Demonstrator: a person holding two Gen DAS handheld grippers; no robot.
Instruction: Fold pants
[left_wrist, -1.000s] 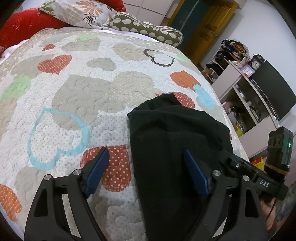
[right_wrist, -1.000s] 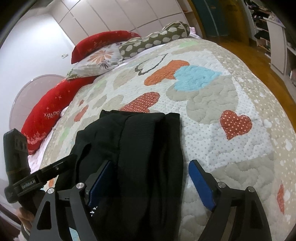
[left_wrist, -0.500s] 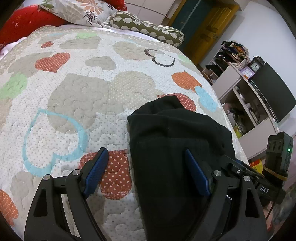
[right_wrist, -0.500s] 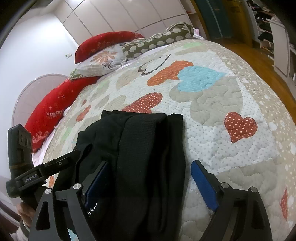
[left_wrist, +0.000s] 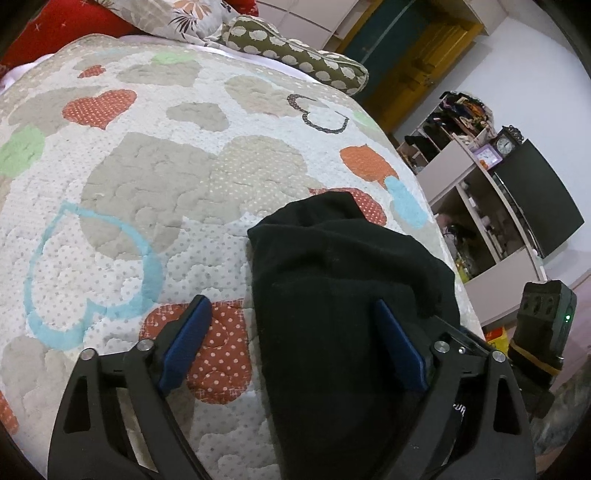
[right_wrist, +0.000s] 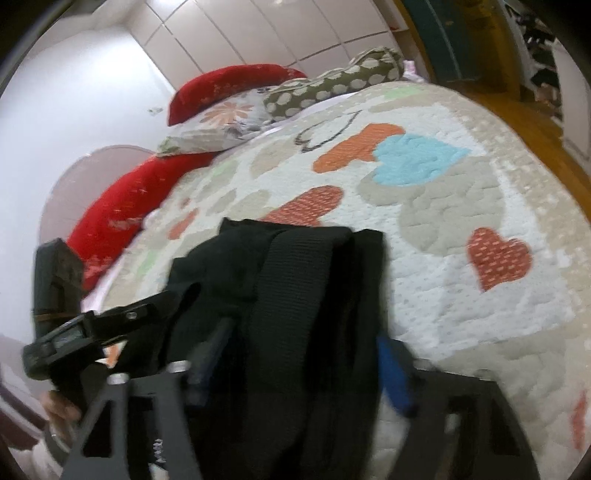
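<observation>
Black pants (left_wrist: 343, 295) lie folded in a thick stack near the bed's front edge; they also show in the right wrist view (right_wrist: 295, 295), blurred. My left gripper (left_wrist: 291, 343) is open, its blue pads straddling the stack's left edge just above the quilt. My right gripper (right_wrist: 299, 365) is open, its jaws on either side of the stack's right part. Each gripper's body shows in the other's view.
The quilt (left_wrist: 155, 177) with heart patches covers the bed. Red, floral and dotted pillows (right_wrist: 236, 85) line the head end. Shelves, a clock and a dark screen (left_wrist: 535, 199) stand to the right of the bed, with wooden floor (right_wrist: 535, 118) beside it.
Both grippers have drawn back slightly toward the bed's front edge, staying open. The right wrist view is now motion-blurred. The pants have not moved.
</observation>
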